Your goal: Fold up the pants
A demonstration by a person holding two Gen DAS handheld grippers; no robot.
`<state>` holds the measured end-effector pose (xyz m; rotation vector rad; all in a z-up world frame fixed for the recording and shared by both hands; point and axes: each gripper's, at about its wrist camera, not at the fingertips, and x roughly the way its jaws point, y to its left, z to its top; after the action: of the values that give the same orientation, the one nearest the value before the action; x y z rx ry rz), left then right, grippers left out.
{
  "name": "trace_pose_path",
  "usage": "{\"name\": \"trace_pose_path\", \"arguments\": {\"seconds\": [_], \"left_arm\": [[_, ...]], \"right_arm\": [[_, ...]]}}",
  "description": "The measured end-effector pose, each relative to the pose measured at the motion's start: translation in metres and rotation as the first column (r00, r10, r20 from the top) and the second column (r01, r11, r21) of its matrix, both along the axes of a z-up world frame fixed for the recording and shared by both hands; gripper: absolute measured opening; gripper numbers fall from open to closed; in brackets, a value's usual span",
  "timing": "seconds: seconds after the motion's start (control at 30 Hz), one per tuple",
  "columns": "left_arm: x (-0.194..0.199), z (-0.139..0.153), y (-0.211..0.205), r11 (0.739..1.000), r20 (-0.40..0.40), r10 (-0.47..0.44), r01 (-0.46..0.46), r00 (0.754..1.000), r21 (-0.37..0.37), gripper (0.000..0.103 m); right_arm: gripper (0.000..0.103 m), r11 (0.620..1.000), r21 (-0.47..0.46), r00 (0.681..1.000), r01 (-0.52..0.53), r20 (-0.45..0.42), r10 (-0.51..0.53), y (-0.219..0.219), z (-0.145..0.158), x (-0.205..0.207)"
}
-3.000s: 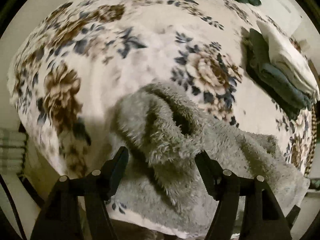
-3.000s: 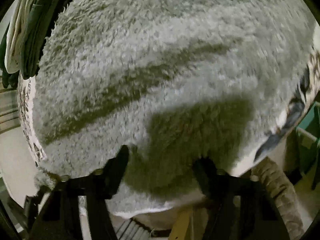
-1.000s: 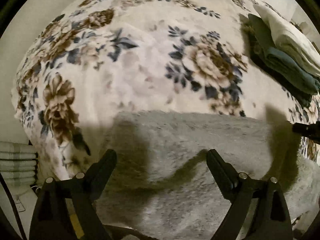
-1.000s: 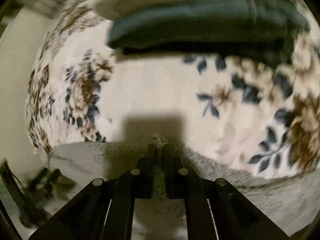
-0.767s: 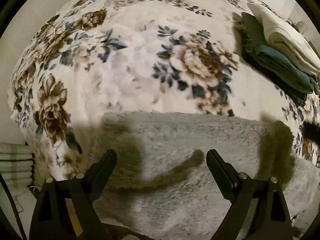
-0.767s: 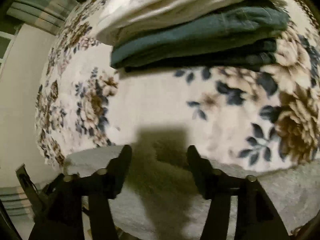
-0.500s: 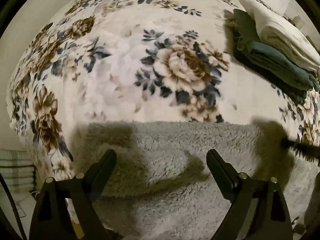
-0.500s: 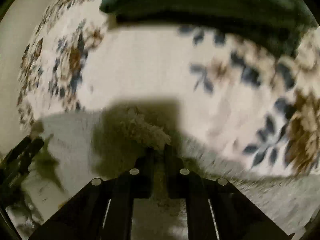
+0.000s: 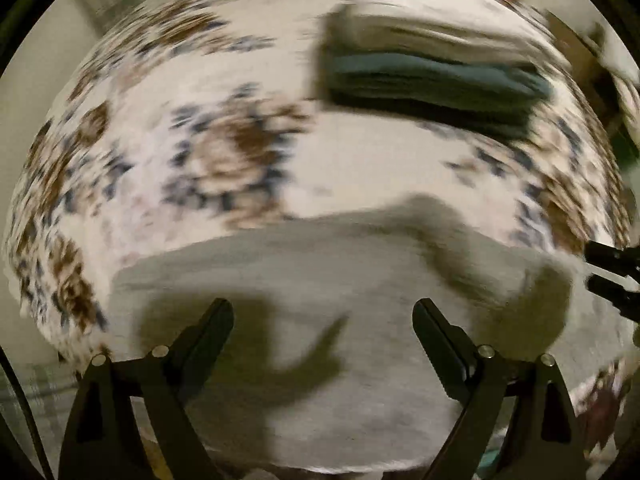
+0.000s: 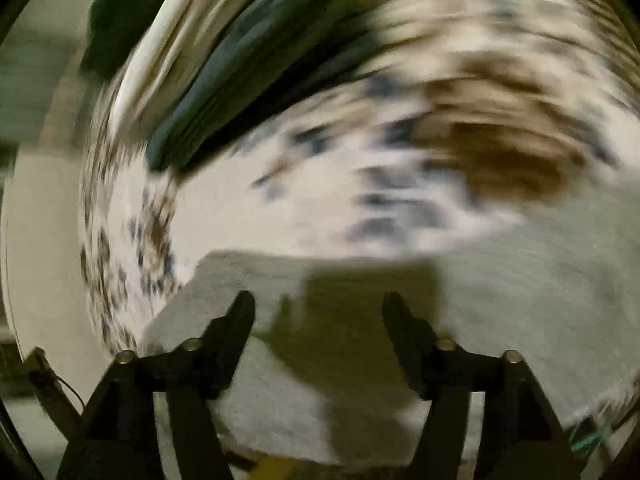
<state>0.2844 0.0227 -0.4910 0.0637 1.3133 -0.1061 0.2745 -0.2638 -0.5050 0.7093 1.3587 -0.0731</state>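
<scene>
the grey fleece pants point(image 9: 320, 280) lie flat on the floral blanket point(image 9: 224, 128), at its near edge, straight below both grippers. in the left wrist view they run as a long band from left to right, so the long axis crosses the line the fingers point along. the left gripper point(image 9: 323, 320) hangs over the middle of that band with its jaws spread wide and nothing between them but the fleece beneath; the pads do not press on it. the right gripper point(image 10: 318, 312) has just been opening; its jaws stand well apart over the fleece with no cloth pinched between them. in the right wrist view a squared corner of the pants point(image 10: 224, 264) sits just left of its left finger, so i judge the right hand is the one nearer that end, while the left is better placed for the middle. the right gripper's tips also show at the right edge of the left view, beside a raised hump of fleece point(image 9: 532, 280).

a stack of folded clothes point(image 9: 432, 68), pale on top and dark green below, rests further back on the blanket, apart from the pants.

both views are smeared by motion, so the pile, seams and waistband cannot be made out, nor which end is waist and which is cuff. the near edge of the pants is cut off behind the fingers.
</scene>
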Motion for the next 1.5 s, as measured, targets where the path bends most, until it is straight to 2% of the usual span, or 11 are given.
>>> {"name": "trace_pose_path", "arguments": {"seconds": [0.13,0.4,0.63,0.9,0.97,1.07,1.13,1.27,1.43,1.47,1.5], "left_arm": [[-0.016,0.001,-0.084,0.994,-0.045,-0.108,0.107,0.993,-0.025,0.092],[-0.040,-0.017,-0.271,0.962,-0.121,-0.269,0.261,0.956,-0.080,0.092],[-0.044,-0.021,-0.373,0.918,-0.110,-0.396,0.393,0.911,-0.052,0.092],[-0.054,-0.030,-0.414,0.888,-0.124,-0.456,0.459,0.881,-0.006,0.092],[-0.057,-0.035,-0.421,0.886,-0.131,-0.461,0.464,0.878,-0.002,0.092],[-0.060,-0.037,-0.427,0.891,-0.142,-0.450,0.455,0.882,0.001,0.092],[-0.061,-0.038,-0.431,0.892,-0.146,-0.448,0.453,0.882,-0.005,0.092],[-0.062,-0.036,-0.438,0.892,-0.143,-0.450,0.453,0.882,-0.013,0.092],[-0.060,-0.033,-0.440,0.892,-0.131,-0.449,0.452,0.884,-0.008,0.092],[-0.059,-0.033,-0.439,0.892,-0.129,-0.450,0.453,0.884,-0.003,0.092],[-0.058,-0.033,-0.438,0.891,-0.125,-0.450,0.453,0.884,0.003,0.092]], "right_arm": [[0.069,0.948,-0.114,0.953,0.296,-0.030,-0.301,-0.124,0.019,-0.103],[0.069,0.704,-0.042,0.696,0.709,-0.125,-0.707,-0.331,-0.014,-0.273],[0.069,0.679,-0.084,0.677,0.729,-0.055,-0.734,-0.391,-0.024,-0.289],[0.059,0.890,-0.276,0.900,0.363,-0.144,-0.412,-0.355,-0.052,-0.260],[0.054,0.855,-0.345,0.874,0.388,-0.156,-0.460,-0.367,-0.061,-0.262],[0.049,0.745,-0.333,0.717,0.577,-0.230,-0.658,-0.415,-0.088,-0.291],[0.047,0.698,-0.255,0.659,0.669,-0.230,-0.716,-0.430,-0.086,-0.306],[0.048,0.684,-0.103,0.686,0.722,-0.027,-0.727,-0.424,-0.031,-0.314],[0.053,0.750,0.069,0.752,0.658,-0.007,-0.659,-0.418,-0.043,-0.281],[0.050,0.772,0.071,0.775,0.631,-0.011,-0.632,-0.416,-0.050,-0.269],[0.028,0.792,0.048,0.794,0.608,-0.022,-0.608,-0.411,-0.057,-0.256]]}}
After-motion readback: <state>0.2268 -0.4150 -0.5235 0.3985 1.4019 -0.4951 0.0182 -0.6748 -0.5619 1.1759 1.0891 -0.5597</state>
